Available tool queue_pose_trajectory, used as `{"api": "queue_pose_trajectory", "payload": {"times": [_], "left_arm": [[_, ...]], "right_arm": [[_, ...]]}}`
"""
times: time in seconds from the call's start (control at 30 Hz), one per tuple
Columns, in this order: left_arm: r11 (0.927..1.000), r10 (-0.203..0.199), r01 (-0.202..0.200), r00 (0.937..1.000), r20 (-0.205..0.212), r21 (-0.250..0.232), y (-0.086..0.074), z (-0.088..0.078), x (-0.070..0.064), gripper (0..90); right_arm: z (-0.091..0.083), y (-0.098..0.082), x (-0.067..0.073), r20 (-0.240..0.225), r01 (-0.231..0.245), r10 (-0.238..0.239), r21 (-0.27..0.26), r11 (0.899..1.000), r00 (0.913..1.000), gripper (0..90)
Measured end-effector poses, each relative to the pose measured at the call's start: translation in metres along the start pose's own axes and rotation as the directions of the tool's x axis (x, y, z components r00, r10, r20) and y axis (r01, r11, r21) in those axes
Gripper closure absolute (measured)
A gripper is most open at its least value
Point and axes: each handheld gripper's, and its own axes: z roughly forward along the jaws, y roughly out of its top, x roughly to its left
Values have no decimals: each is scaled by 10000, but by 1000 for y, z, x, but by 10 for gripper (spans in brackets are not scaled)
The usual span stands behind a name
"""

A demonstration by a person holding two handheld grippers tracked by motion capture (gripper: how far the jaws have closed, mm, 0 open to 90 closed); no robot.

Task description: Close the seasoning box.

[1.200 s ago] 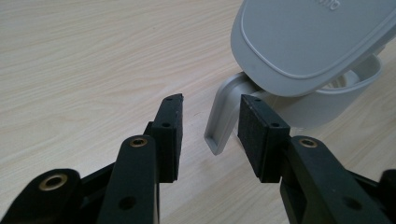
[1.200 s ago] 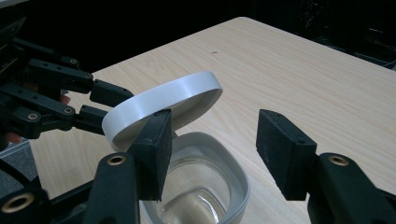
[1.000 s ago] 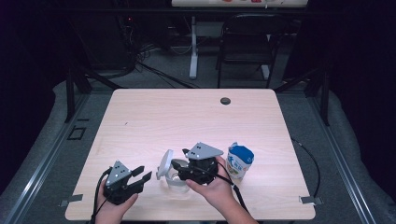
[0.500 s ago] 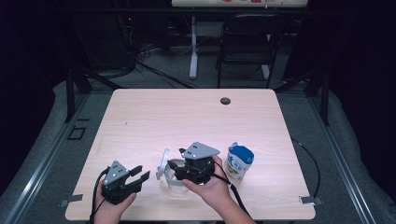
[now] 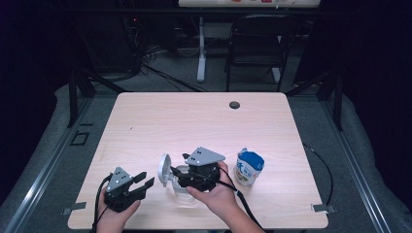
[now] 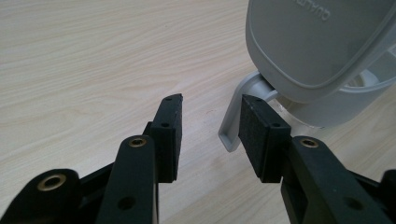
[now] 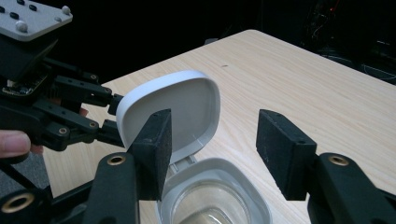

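Note:
A clear jar [image 5: 183, 193] with a white rim [image 7: 210, 170] stands near the table's front edge. Its white hinged lid [image 5: 164, 169] is flipped up and stands open. My right gripper [image 5: 178, 173] hovers over the jar mouth, open, with the lid [image 7: 187, 105] just beyond its left pad. My left gripper [image 5: 146, 182] rests low on the table to the jar's left, open. In the left gripper view, the lid [image 6: 317, 42] and its white hinge tab [image 6: 229, 126] rise just past the right pad, and the left gripper [image 6: 210, 123] holds nothing. The left gripper [image 7: 70, 109] also appears behind the lid.
A blue and white pouch [image 5: 248, 167] stands upright to the right of the jar. The light wood table [image 5: 194, 121] has a small black grommet [image 5: 234, 105] near its far edge. A chair and cables lie on the dark floor beyond.
My right gripper has edged slightly to the left over the jar. The left gripper has stayed where it was.

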Motion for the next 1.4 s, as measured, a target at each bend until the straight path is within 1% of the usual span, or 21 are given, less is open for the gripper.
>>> {"api": "queue_pose_trajectory", "payload": {"times": [0.2, 0.33, 0.4, 0.53, 0.63, 0.8, 0.93, 1.07, 1.23, 1.4], "left_arm": [[10000, -37, 37, 10000, -12, -19, -1, 1, 1, 592], [10000, -46, 46, 10000, -10, -31, -2, 1, 1, 581], [10000, -48, 48, 10000, -1, -20, -2, 1, 1, 578], [10000, -78, 78, 10000, -52, 6, -2, 0, 3, 575], [9999, -133, 133, 9999, -55, -20, -2, 0, 3, 571], [9999, -138, 137, 9999, -83, -70, -3, 0, 4, 567], [9999, -129, 129, 9999, -98, 2, -3, 1, 4, 567], [9999, -113, 113, 9999, -127, 10, -3, 1, 4, 567], [9999, -115, 116, 9998, -165, 24, -3, 0, 5, 566], [9999, -132, 132, 9998, -157, -2, -3, 0, 5, 566]], "right_arm": [[-10, -5, -4, 94, -27, 27, -4, 10000, 10000, 458], [-18, -10, -9, 209, -183, 185, -87, 9998, 9996, 458], [-24, -13, -11, 273, -171, 172, -59, 9998, 9995, 458], [-35, -20, -15, 295, -319, 322, -126, 9994, 9990, 458], [-42, -28, -17, 295, -483, 489, -202, 9986, 9984, 458], [-54, -43, -22, 360, -732, 738, -176, 9972, 9966, 458], [-63, -56, -28, 567, -955, 961, -139, 9953, 9938, 458], [-72, -66, -32, 735, -972, 976, -89, 9952, 9925, 458], [-86, -76, -37, 852, -1122, 1125, -79, 9937, 9900, 458], [-102, -86, -46, 1156, -1333, 1319, 38, 9911, 9845, 459]]}}
